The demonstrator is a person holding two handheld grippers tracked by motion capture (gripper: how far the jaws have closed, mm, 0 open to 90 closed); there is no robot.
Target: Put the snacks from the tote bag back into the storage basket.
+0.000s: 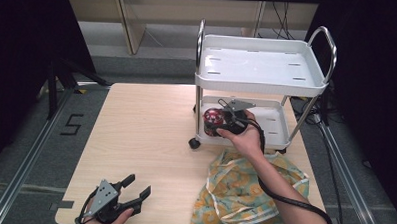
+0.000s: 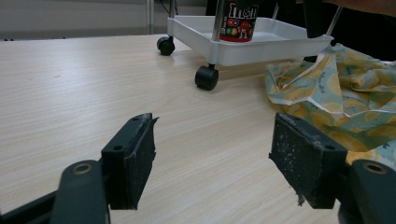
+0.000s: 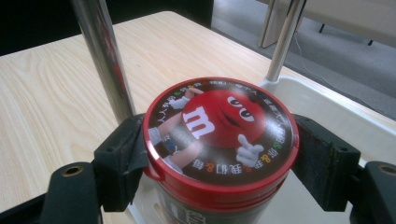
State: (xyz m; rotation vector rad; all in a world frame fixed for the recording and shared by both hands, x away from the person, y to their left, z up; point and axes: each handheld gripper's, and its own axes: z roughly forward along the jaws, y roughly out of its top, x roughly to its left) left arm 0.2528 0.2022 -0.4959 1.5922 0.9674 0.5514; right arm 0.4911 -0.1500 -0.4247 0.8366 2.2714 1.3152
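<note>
Red-lidded M&M's canister [image 3: 219, 140] is standing upright on the lower shelf of the white cart [image 1: 276, 125], at its near left corner. Right gripper [image 1: 225, 124] is clamping both jaws just below the lid, apparently for placement. Left gripper [image 1: 136, 190] is resting near-left, jaws wide apart and empty, above the table [image 1: 145, 135].

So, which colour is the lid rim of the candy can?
Red; the candy can shows it best in the right gripper view.

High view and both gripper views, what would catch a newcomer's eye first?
The red-lidded M&M's candy canister, clamped in the right gripper on the lower shelf of the white trolley standing on the table. Next, the yellow-green patterned cloth crumpled at the table's near right edge. The left gripper hangs open over bare wood.
</note>
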